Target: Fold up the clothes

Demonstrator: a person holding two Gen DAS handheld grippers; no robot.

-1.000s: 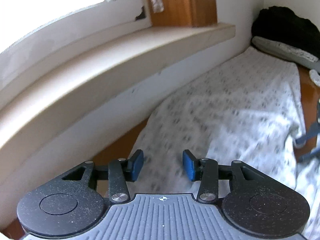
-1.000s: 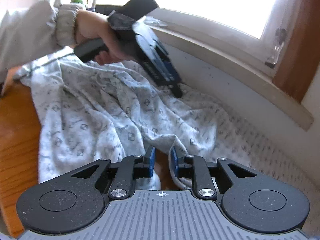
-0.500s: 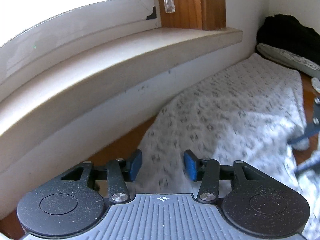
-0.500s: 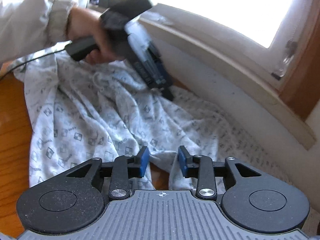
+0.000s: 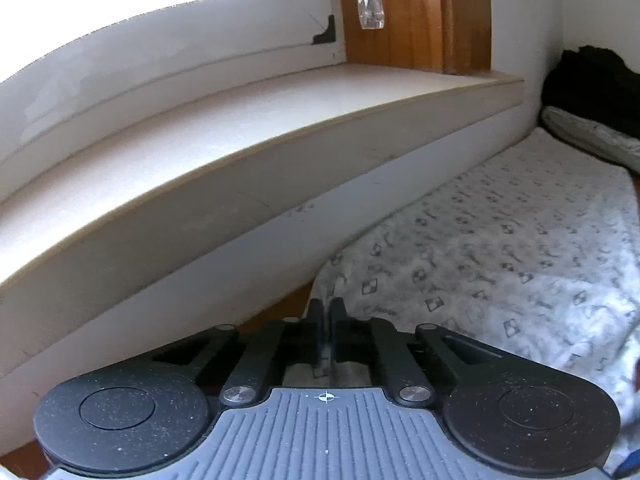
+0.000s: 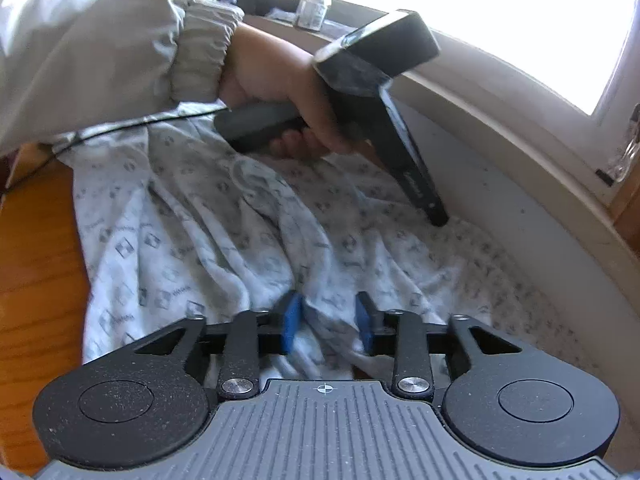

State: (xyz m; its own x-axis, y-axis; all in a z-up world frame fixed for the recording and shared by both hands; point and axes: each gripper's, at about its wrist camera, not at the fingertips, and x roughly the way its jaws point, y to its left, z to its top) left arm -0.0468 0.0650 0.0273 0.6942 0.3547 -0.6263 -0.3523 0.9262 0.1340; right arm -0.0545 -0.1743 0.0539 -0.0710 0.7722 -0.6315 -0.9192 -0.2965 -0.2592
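Observation:
A pale garment with a grey square print (image 5: 500,256) (image 6: 224,240) lies rumpled on a wooden table, up against the wall under the windowsill. My left gripper (image 5: 326,312) has its jaws closed together at the garment's near corner, with a sliver of cloth pinched between them. In the right wrist view a hand holds that left gripper (image 6: 438,218), tip down on the cloth by the wall. My right gripper (image 6: 328,320) stands low over a fold, its blue pads (image 6: 292,320) apart and closing, with cloth bunched between them.
The white windowsill (image 5: 240,152) and wall run close along the garment's far side. A black garment (image 5: 592,84) on a grey folded one (image 5: 592,136) lies at the far end. Bare wooden table (image 6: 36,280) shows left of the cloth. A sleeve (image 6: 100,52) and cable cross above it.
My left jaws have gone from wide apart to closed on the garment's corner, nearer the wall. The right pads stand wider than before, over more cloth. The hand with the left gripper has come closer.

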